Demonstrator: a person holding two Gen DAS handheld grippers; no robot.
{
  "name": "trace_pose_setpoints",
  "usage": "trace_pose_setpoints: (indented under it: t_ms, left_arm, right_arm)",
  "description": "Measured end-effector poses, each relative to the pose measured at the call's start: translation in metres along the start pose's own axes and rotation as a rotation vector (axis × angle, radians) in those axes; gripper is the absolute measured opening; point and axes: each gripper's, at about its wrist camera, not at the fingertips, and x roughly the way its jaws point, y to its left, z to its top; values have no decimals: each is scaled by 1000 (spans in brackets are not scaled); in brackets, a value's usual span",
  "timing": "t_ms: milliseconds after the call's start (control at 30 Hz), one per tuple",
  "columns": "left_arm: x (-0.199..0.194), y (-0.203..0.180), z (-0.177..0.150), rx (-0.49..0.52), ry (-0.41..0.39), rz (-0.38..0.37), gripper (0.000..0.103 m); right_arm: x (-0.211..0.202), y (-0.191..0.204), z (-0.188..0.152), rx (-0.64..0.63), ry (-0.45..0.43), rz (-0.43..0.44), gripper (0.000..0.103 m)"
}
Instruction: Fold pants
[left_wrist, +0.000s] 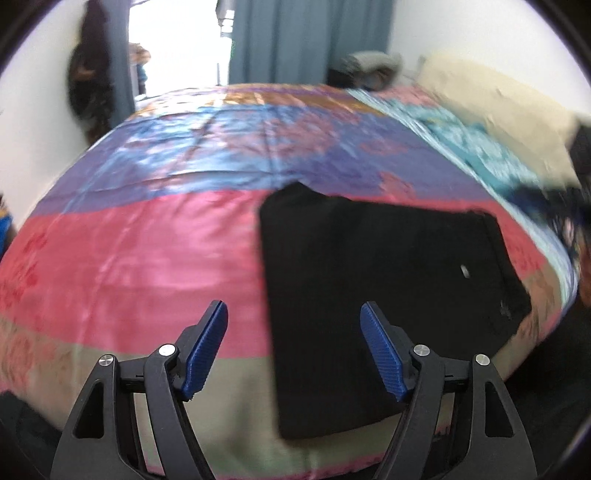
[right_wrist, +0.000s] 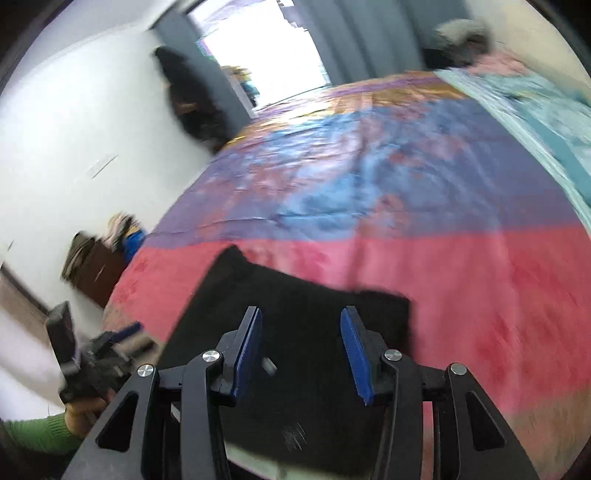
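Black pants (left_wrist: 369, 288) lie folded into a flat rectangle on the pink band of the bedspread (left_wrist: 147, 258), with a small white tag on top. My left gripper (left_wrist: 293, 315) is open and empty above the pants' left edge. In the right wrist view the same pants (right_wrist: 295, 354) lie under my right gripper (right_wrist: 301, 323), which is open and empty just above them. The left gripper also shows in the right wrist view (right_wrist: 99, 354), held by a hand in a green sleeve. Both views are blurred.
The bedspread (right_wrist: 424, 184) has pink, purple, blue and beige bands. A teal cloth (left_wrist: 476, 147) and a cream pillow (left_wrist: 491, 99) lie at the right. Blue curtains (left_wrist: 306, 40) and a bright window are behind. A dark garment (left_wrist: 90, 85) hangs on the left wall.
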Motion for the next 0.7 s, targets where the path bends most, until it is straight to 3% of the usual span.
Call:
trace_pose_setpoints:
  t_ms: [67, 167, 267, 367, 533, 600, 700]
  left_arm:
    - [15, -15, -6, 65, 59, 24, 76]
    - [30, -21, -21, 96, 133, 14, 77]
    - [23, -15, -23, 63, 133, 3, 78]
    - [13, -8, -21, 17, 128, 4, 78]
    - [3, -8, -19, -41, 105, 14, 83]
    - [6, -14, -18, -29, 98, 29, 89]
    - [22, -22, -27, 18, 152, 40, 90]
  right_arm:
    - [34, -3, 7, 11, 41, -5, 46]
    - [87, -47, -12, 98, 156, -153, 33]
    - [68, -56, -21, 167, 69, -119, 31]
    - [42, -31, -25, 99, 43, -202, 33]
    - [-10, 24, -64, 7, -18, -187, 33]
    - [-15, 42, -90, -28, -14, -192, 33]
    - [2, 39, -125, -22, 88, -247, 32]
